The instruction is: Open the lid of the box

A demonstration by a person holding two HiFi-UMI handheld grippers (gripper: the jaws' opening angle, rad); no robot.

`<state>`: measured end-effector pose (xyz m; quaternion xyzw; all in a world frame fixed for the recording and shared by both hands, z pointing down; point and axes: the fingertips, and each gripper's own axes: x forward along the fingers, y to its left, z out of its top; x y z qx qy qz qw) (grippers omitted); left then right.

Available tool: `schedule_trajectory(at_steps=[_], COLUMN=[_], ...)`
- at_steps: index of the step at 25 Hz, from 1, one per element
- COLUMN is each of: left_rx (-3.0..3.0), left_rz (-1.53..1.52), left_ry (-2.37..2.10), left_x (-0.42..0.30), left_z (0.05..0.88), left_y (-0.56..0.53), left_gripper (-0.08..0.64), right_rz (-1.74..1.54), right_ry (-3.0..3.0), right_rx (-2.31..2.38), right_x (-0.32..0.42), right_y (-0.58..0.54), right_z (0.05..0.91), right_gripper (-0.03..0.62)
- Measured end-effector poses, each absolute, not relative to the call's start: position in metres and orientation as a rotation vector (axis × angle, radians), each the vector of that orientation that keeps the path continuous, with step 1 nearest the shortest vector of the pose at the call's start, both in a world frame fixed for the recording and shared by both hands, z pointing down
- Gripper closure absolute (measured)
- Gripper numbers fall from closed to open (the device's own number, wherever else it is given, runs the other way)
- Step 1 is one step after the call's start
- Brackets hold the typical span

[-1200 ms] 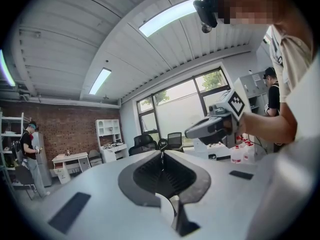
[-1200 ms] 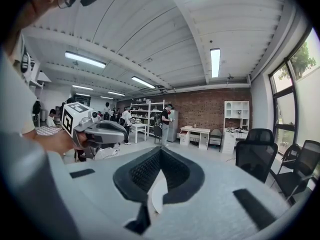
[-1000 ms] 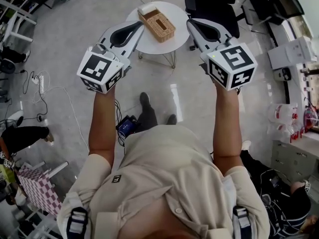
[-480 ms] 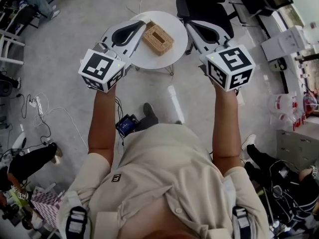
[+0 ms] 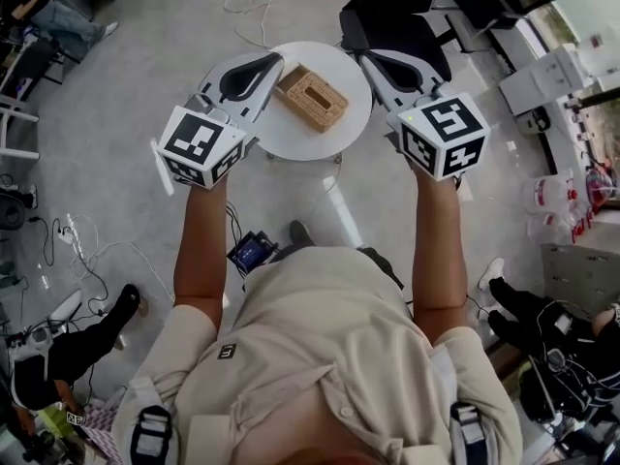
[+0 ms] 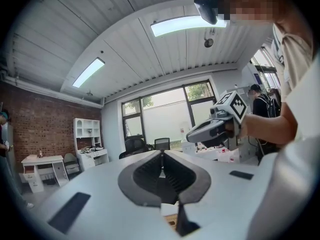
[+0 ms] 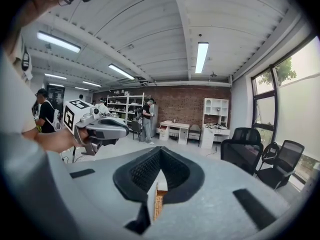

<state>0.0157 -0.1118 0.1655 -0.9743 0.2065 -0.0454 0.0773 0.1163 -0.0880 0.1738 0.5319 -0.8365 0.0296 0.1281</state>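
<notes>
A woven wicker box (image 5: 312,97) with a slotted lid lies on a small round white table (image 5: 344,129). My left gripper (image 5: 277,59) is held out level over the table's left edge, shut, with nothing between its jaws. Over the right edge my right gripper (image 5: 364,57) is also shut and empty. The box sits between the two tips, touched by neither. A sliver of the box (image 6: 171,222) shows below the closed jaws in the left gripper view (image 6: 161,154). The right gripper view (image 7: 160,149) also shows a strip of wicker (image 7: 158,202).
A black office chair (image 5: 392,22) stands just behind the table. Cables (image 5: 82,250) and a small black device (image 5: 254,252) lie on the floor to the left. White cabinets (image 5: 547,77) line the right side. Someone's legs (image 5: 73,342) show at lower left.
The table and box have come lower and nearer in the head view, and now lie between the two gripper tips. Both grippers stay shut and held out in front.
</notes>
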Motion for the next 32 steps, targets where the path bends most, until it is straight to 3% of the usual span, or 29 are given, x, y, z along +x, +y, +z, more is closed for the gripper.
schedule_trajectory(at_steps=[32], left_rx=[-2.977], left_rz=[-0.192], left_ry=[0.816], left_x=[-0.013], left_z=[0.209], left_y=[-0.218], left_gripper=[0.546], right_rz=[0.143], right_ry=[-2.529], right_rx=[1.3], right_x=[0.089], right_y=[-0.214], right_z=[0.223], right_gripper=[0.601])
